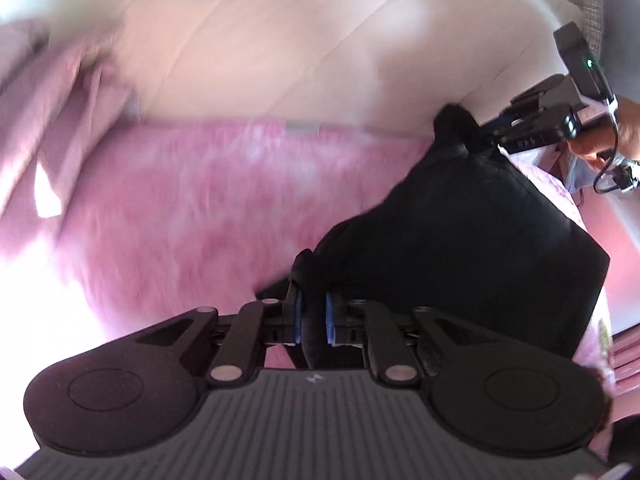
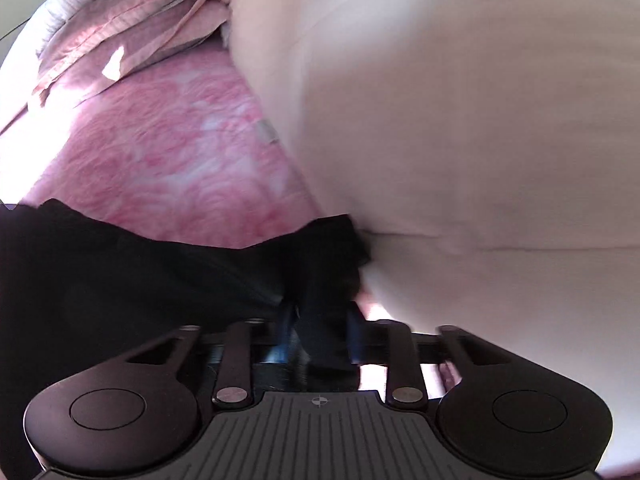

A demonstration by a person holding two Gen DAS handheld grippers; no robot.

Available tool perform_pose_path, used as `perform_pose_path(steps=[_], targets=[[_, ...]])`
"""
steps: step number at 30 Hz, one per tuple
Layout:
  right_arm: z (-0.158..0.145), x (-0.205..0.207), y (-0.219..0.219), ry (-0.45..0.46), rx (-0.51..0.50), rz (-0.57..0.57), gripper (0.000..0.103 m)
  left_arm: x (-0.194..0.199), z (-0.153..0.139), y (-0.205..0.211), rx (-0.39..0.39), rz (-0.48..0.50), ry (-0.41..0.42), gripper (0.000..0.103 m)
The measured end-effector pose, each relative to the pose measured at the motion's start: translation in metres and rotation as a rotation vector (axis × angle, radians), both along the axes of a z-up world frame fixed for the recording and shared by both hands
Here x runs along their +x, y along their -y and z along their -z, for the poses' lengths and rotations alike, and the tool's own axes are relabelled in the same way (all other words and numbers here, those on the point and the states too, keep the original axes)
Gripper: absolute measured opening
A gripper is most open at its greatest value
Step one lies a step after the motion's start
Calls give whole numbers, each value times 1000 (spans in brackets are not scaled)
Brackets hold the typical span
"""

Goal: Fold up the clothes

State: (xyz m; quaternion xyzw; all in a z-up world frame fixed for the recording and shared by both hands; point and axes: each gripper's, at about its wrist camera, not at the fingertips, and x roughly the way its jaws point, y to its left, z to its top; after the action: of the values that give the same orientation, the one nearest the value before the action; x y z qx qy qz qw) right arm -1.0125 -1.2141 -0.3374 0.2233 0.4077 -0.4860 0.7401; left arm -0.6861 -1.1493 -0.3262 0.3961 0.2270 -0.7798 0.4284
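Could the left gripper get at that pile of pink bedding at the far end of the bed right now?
Probably not: the left gripper is shut on the black garment, so it isn't free to grab the pink bedding.

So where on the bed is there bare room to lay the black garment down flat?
Free: the pink floral bedspread, bordered by the cream pillow, the crumpled pink bedding and the black garment. Crowded: by the pillow, where the right tool grips; the left tool also holds it.

A home bedroom: a pink rose-patterned bedspread (image 2: 168, 152), rumpled pink bedding (image 2: 132, 28) and a cream pillow (image 2: 460, 120).
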Motion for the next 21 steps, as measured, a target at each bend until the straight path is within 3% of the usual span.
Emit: perform_pose_path(steps=[2,4,6,8,9,10,12,16,18,21], targets=[[2,-5,-7,-12,-33,9,22,-4,-3,8,-44,31,13,9],[4,-5,-8,-18,-40,19,22,1,19,25,-13,16,18,10],[6,-6,-9,-23,-44,30,23,13,36,36,66,-59,-43,14],[8,-6,-9,-28,-48,40,30,26,52,47,144,-134,-103,23],[10,-6,-10,-30,-51,46,33,32,61,52,184,-171,-133,33],[11,-6,-10,-33,-53,51,34,36,59,51,194,-191,-138,38],[13,-6,-11,-38,-57,61,35,44,57,50,215,-229,-147,38],[-7,5,-30,-60,-145,19,36,36,33,28,98,-202,-33,31],[-1,13,-21,-95,-176,-11,36,26,21,14,2,-158,37,27],[13,23,-2,-135,-187,-32,36,12,13,8,-63,-95,64,27]])
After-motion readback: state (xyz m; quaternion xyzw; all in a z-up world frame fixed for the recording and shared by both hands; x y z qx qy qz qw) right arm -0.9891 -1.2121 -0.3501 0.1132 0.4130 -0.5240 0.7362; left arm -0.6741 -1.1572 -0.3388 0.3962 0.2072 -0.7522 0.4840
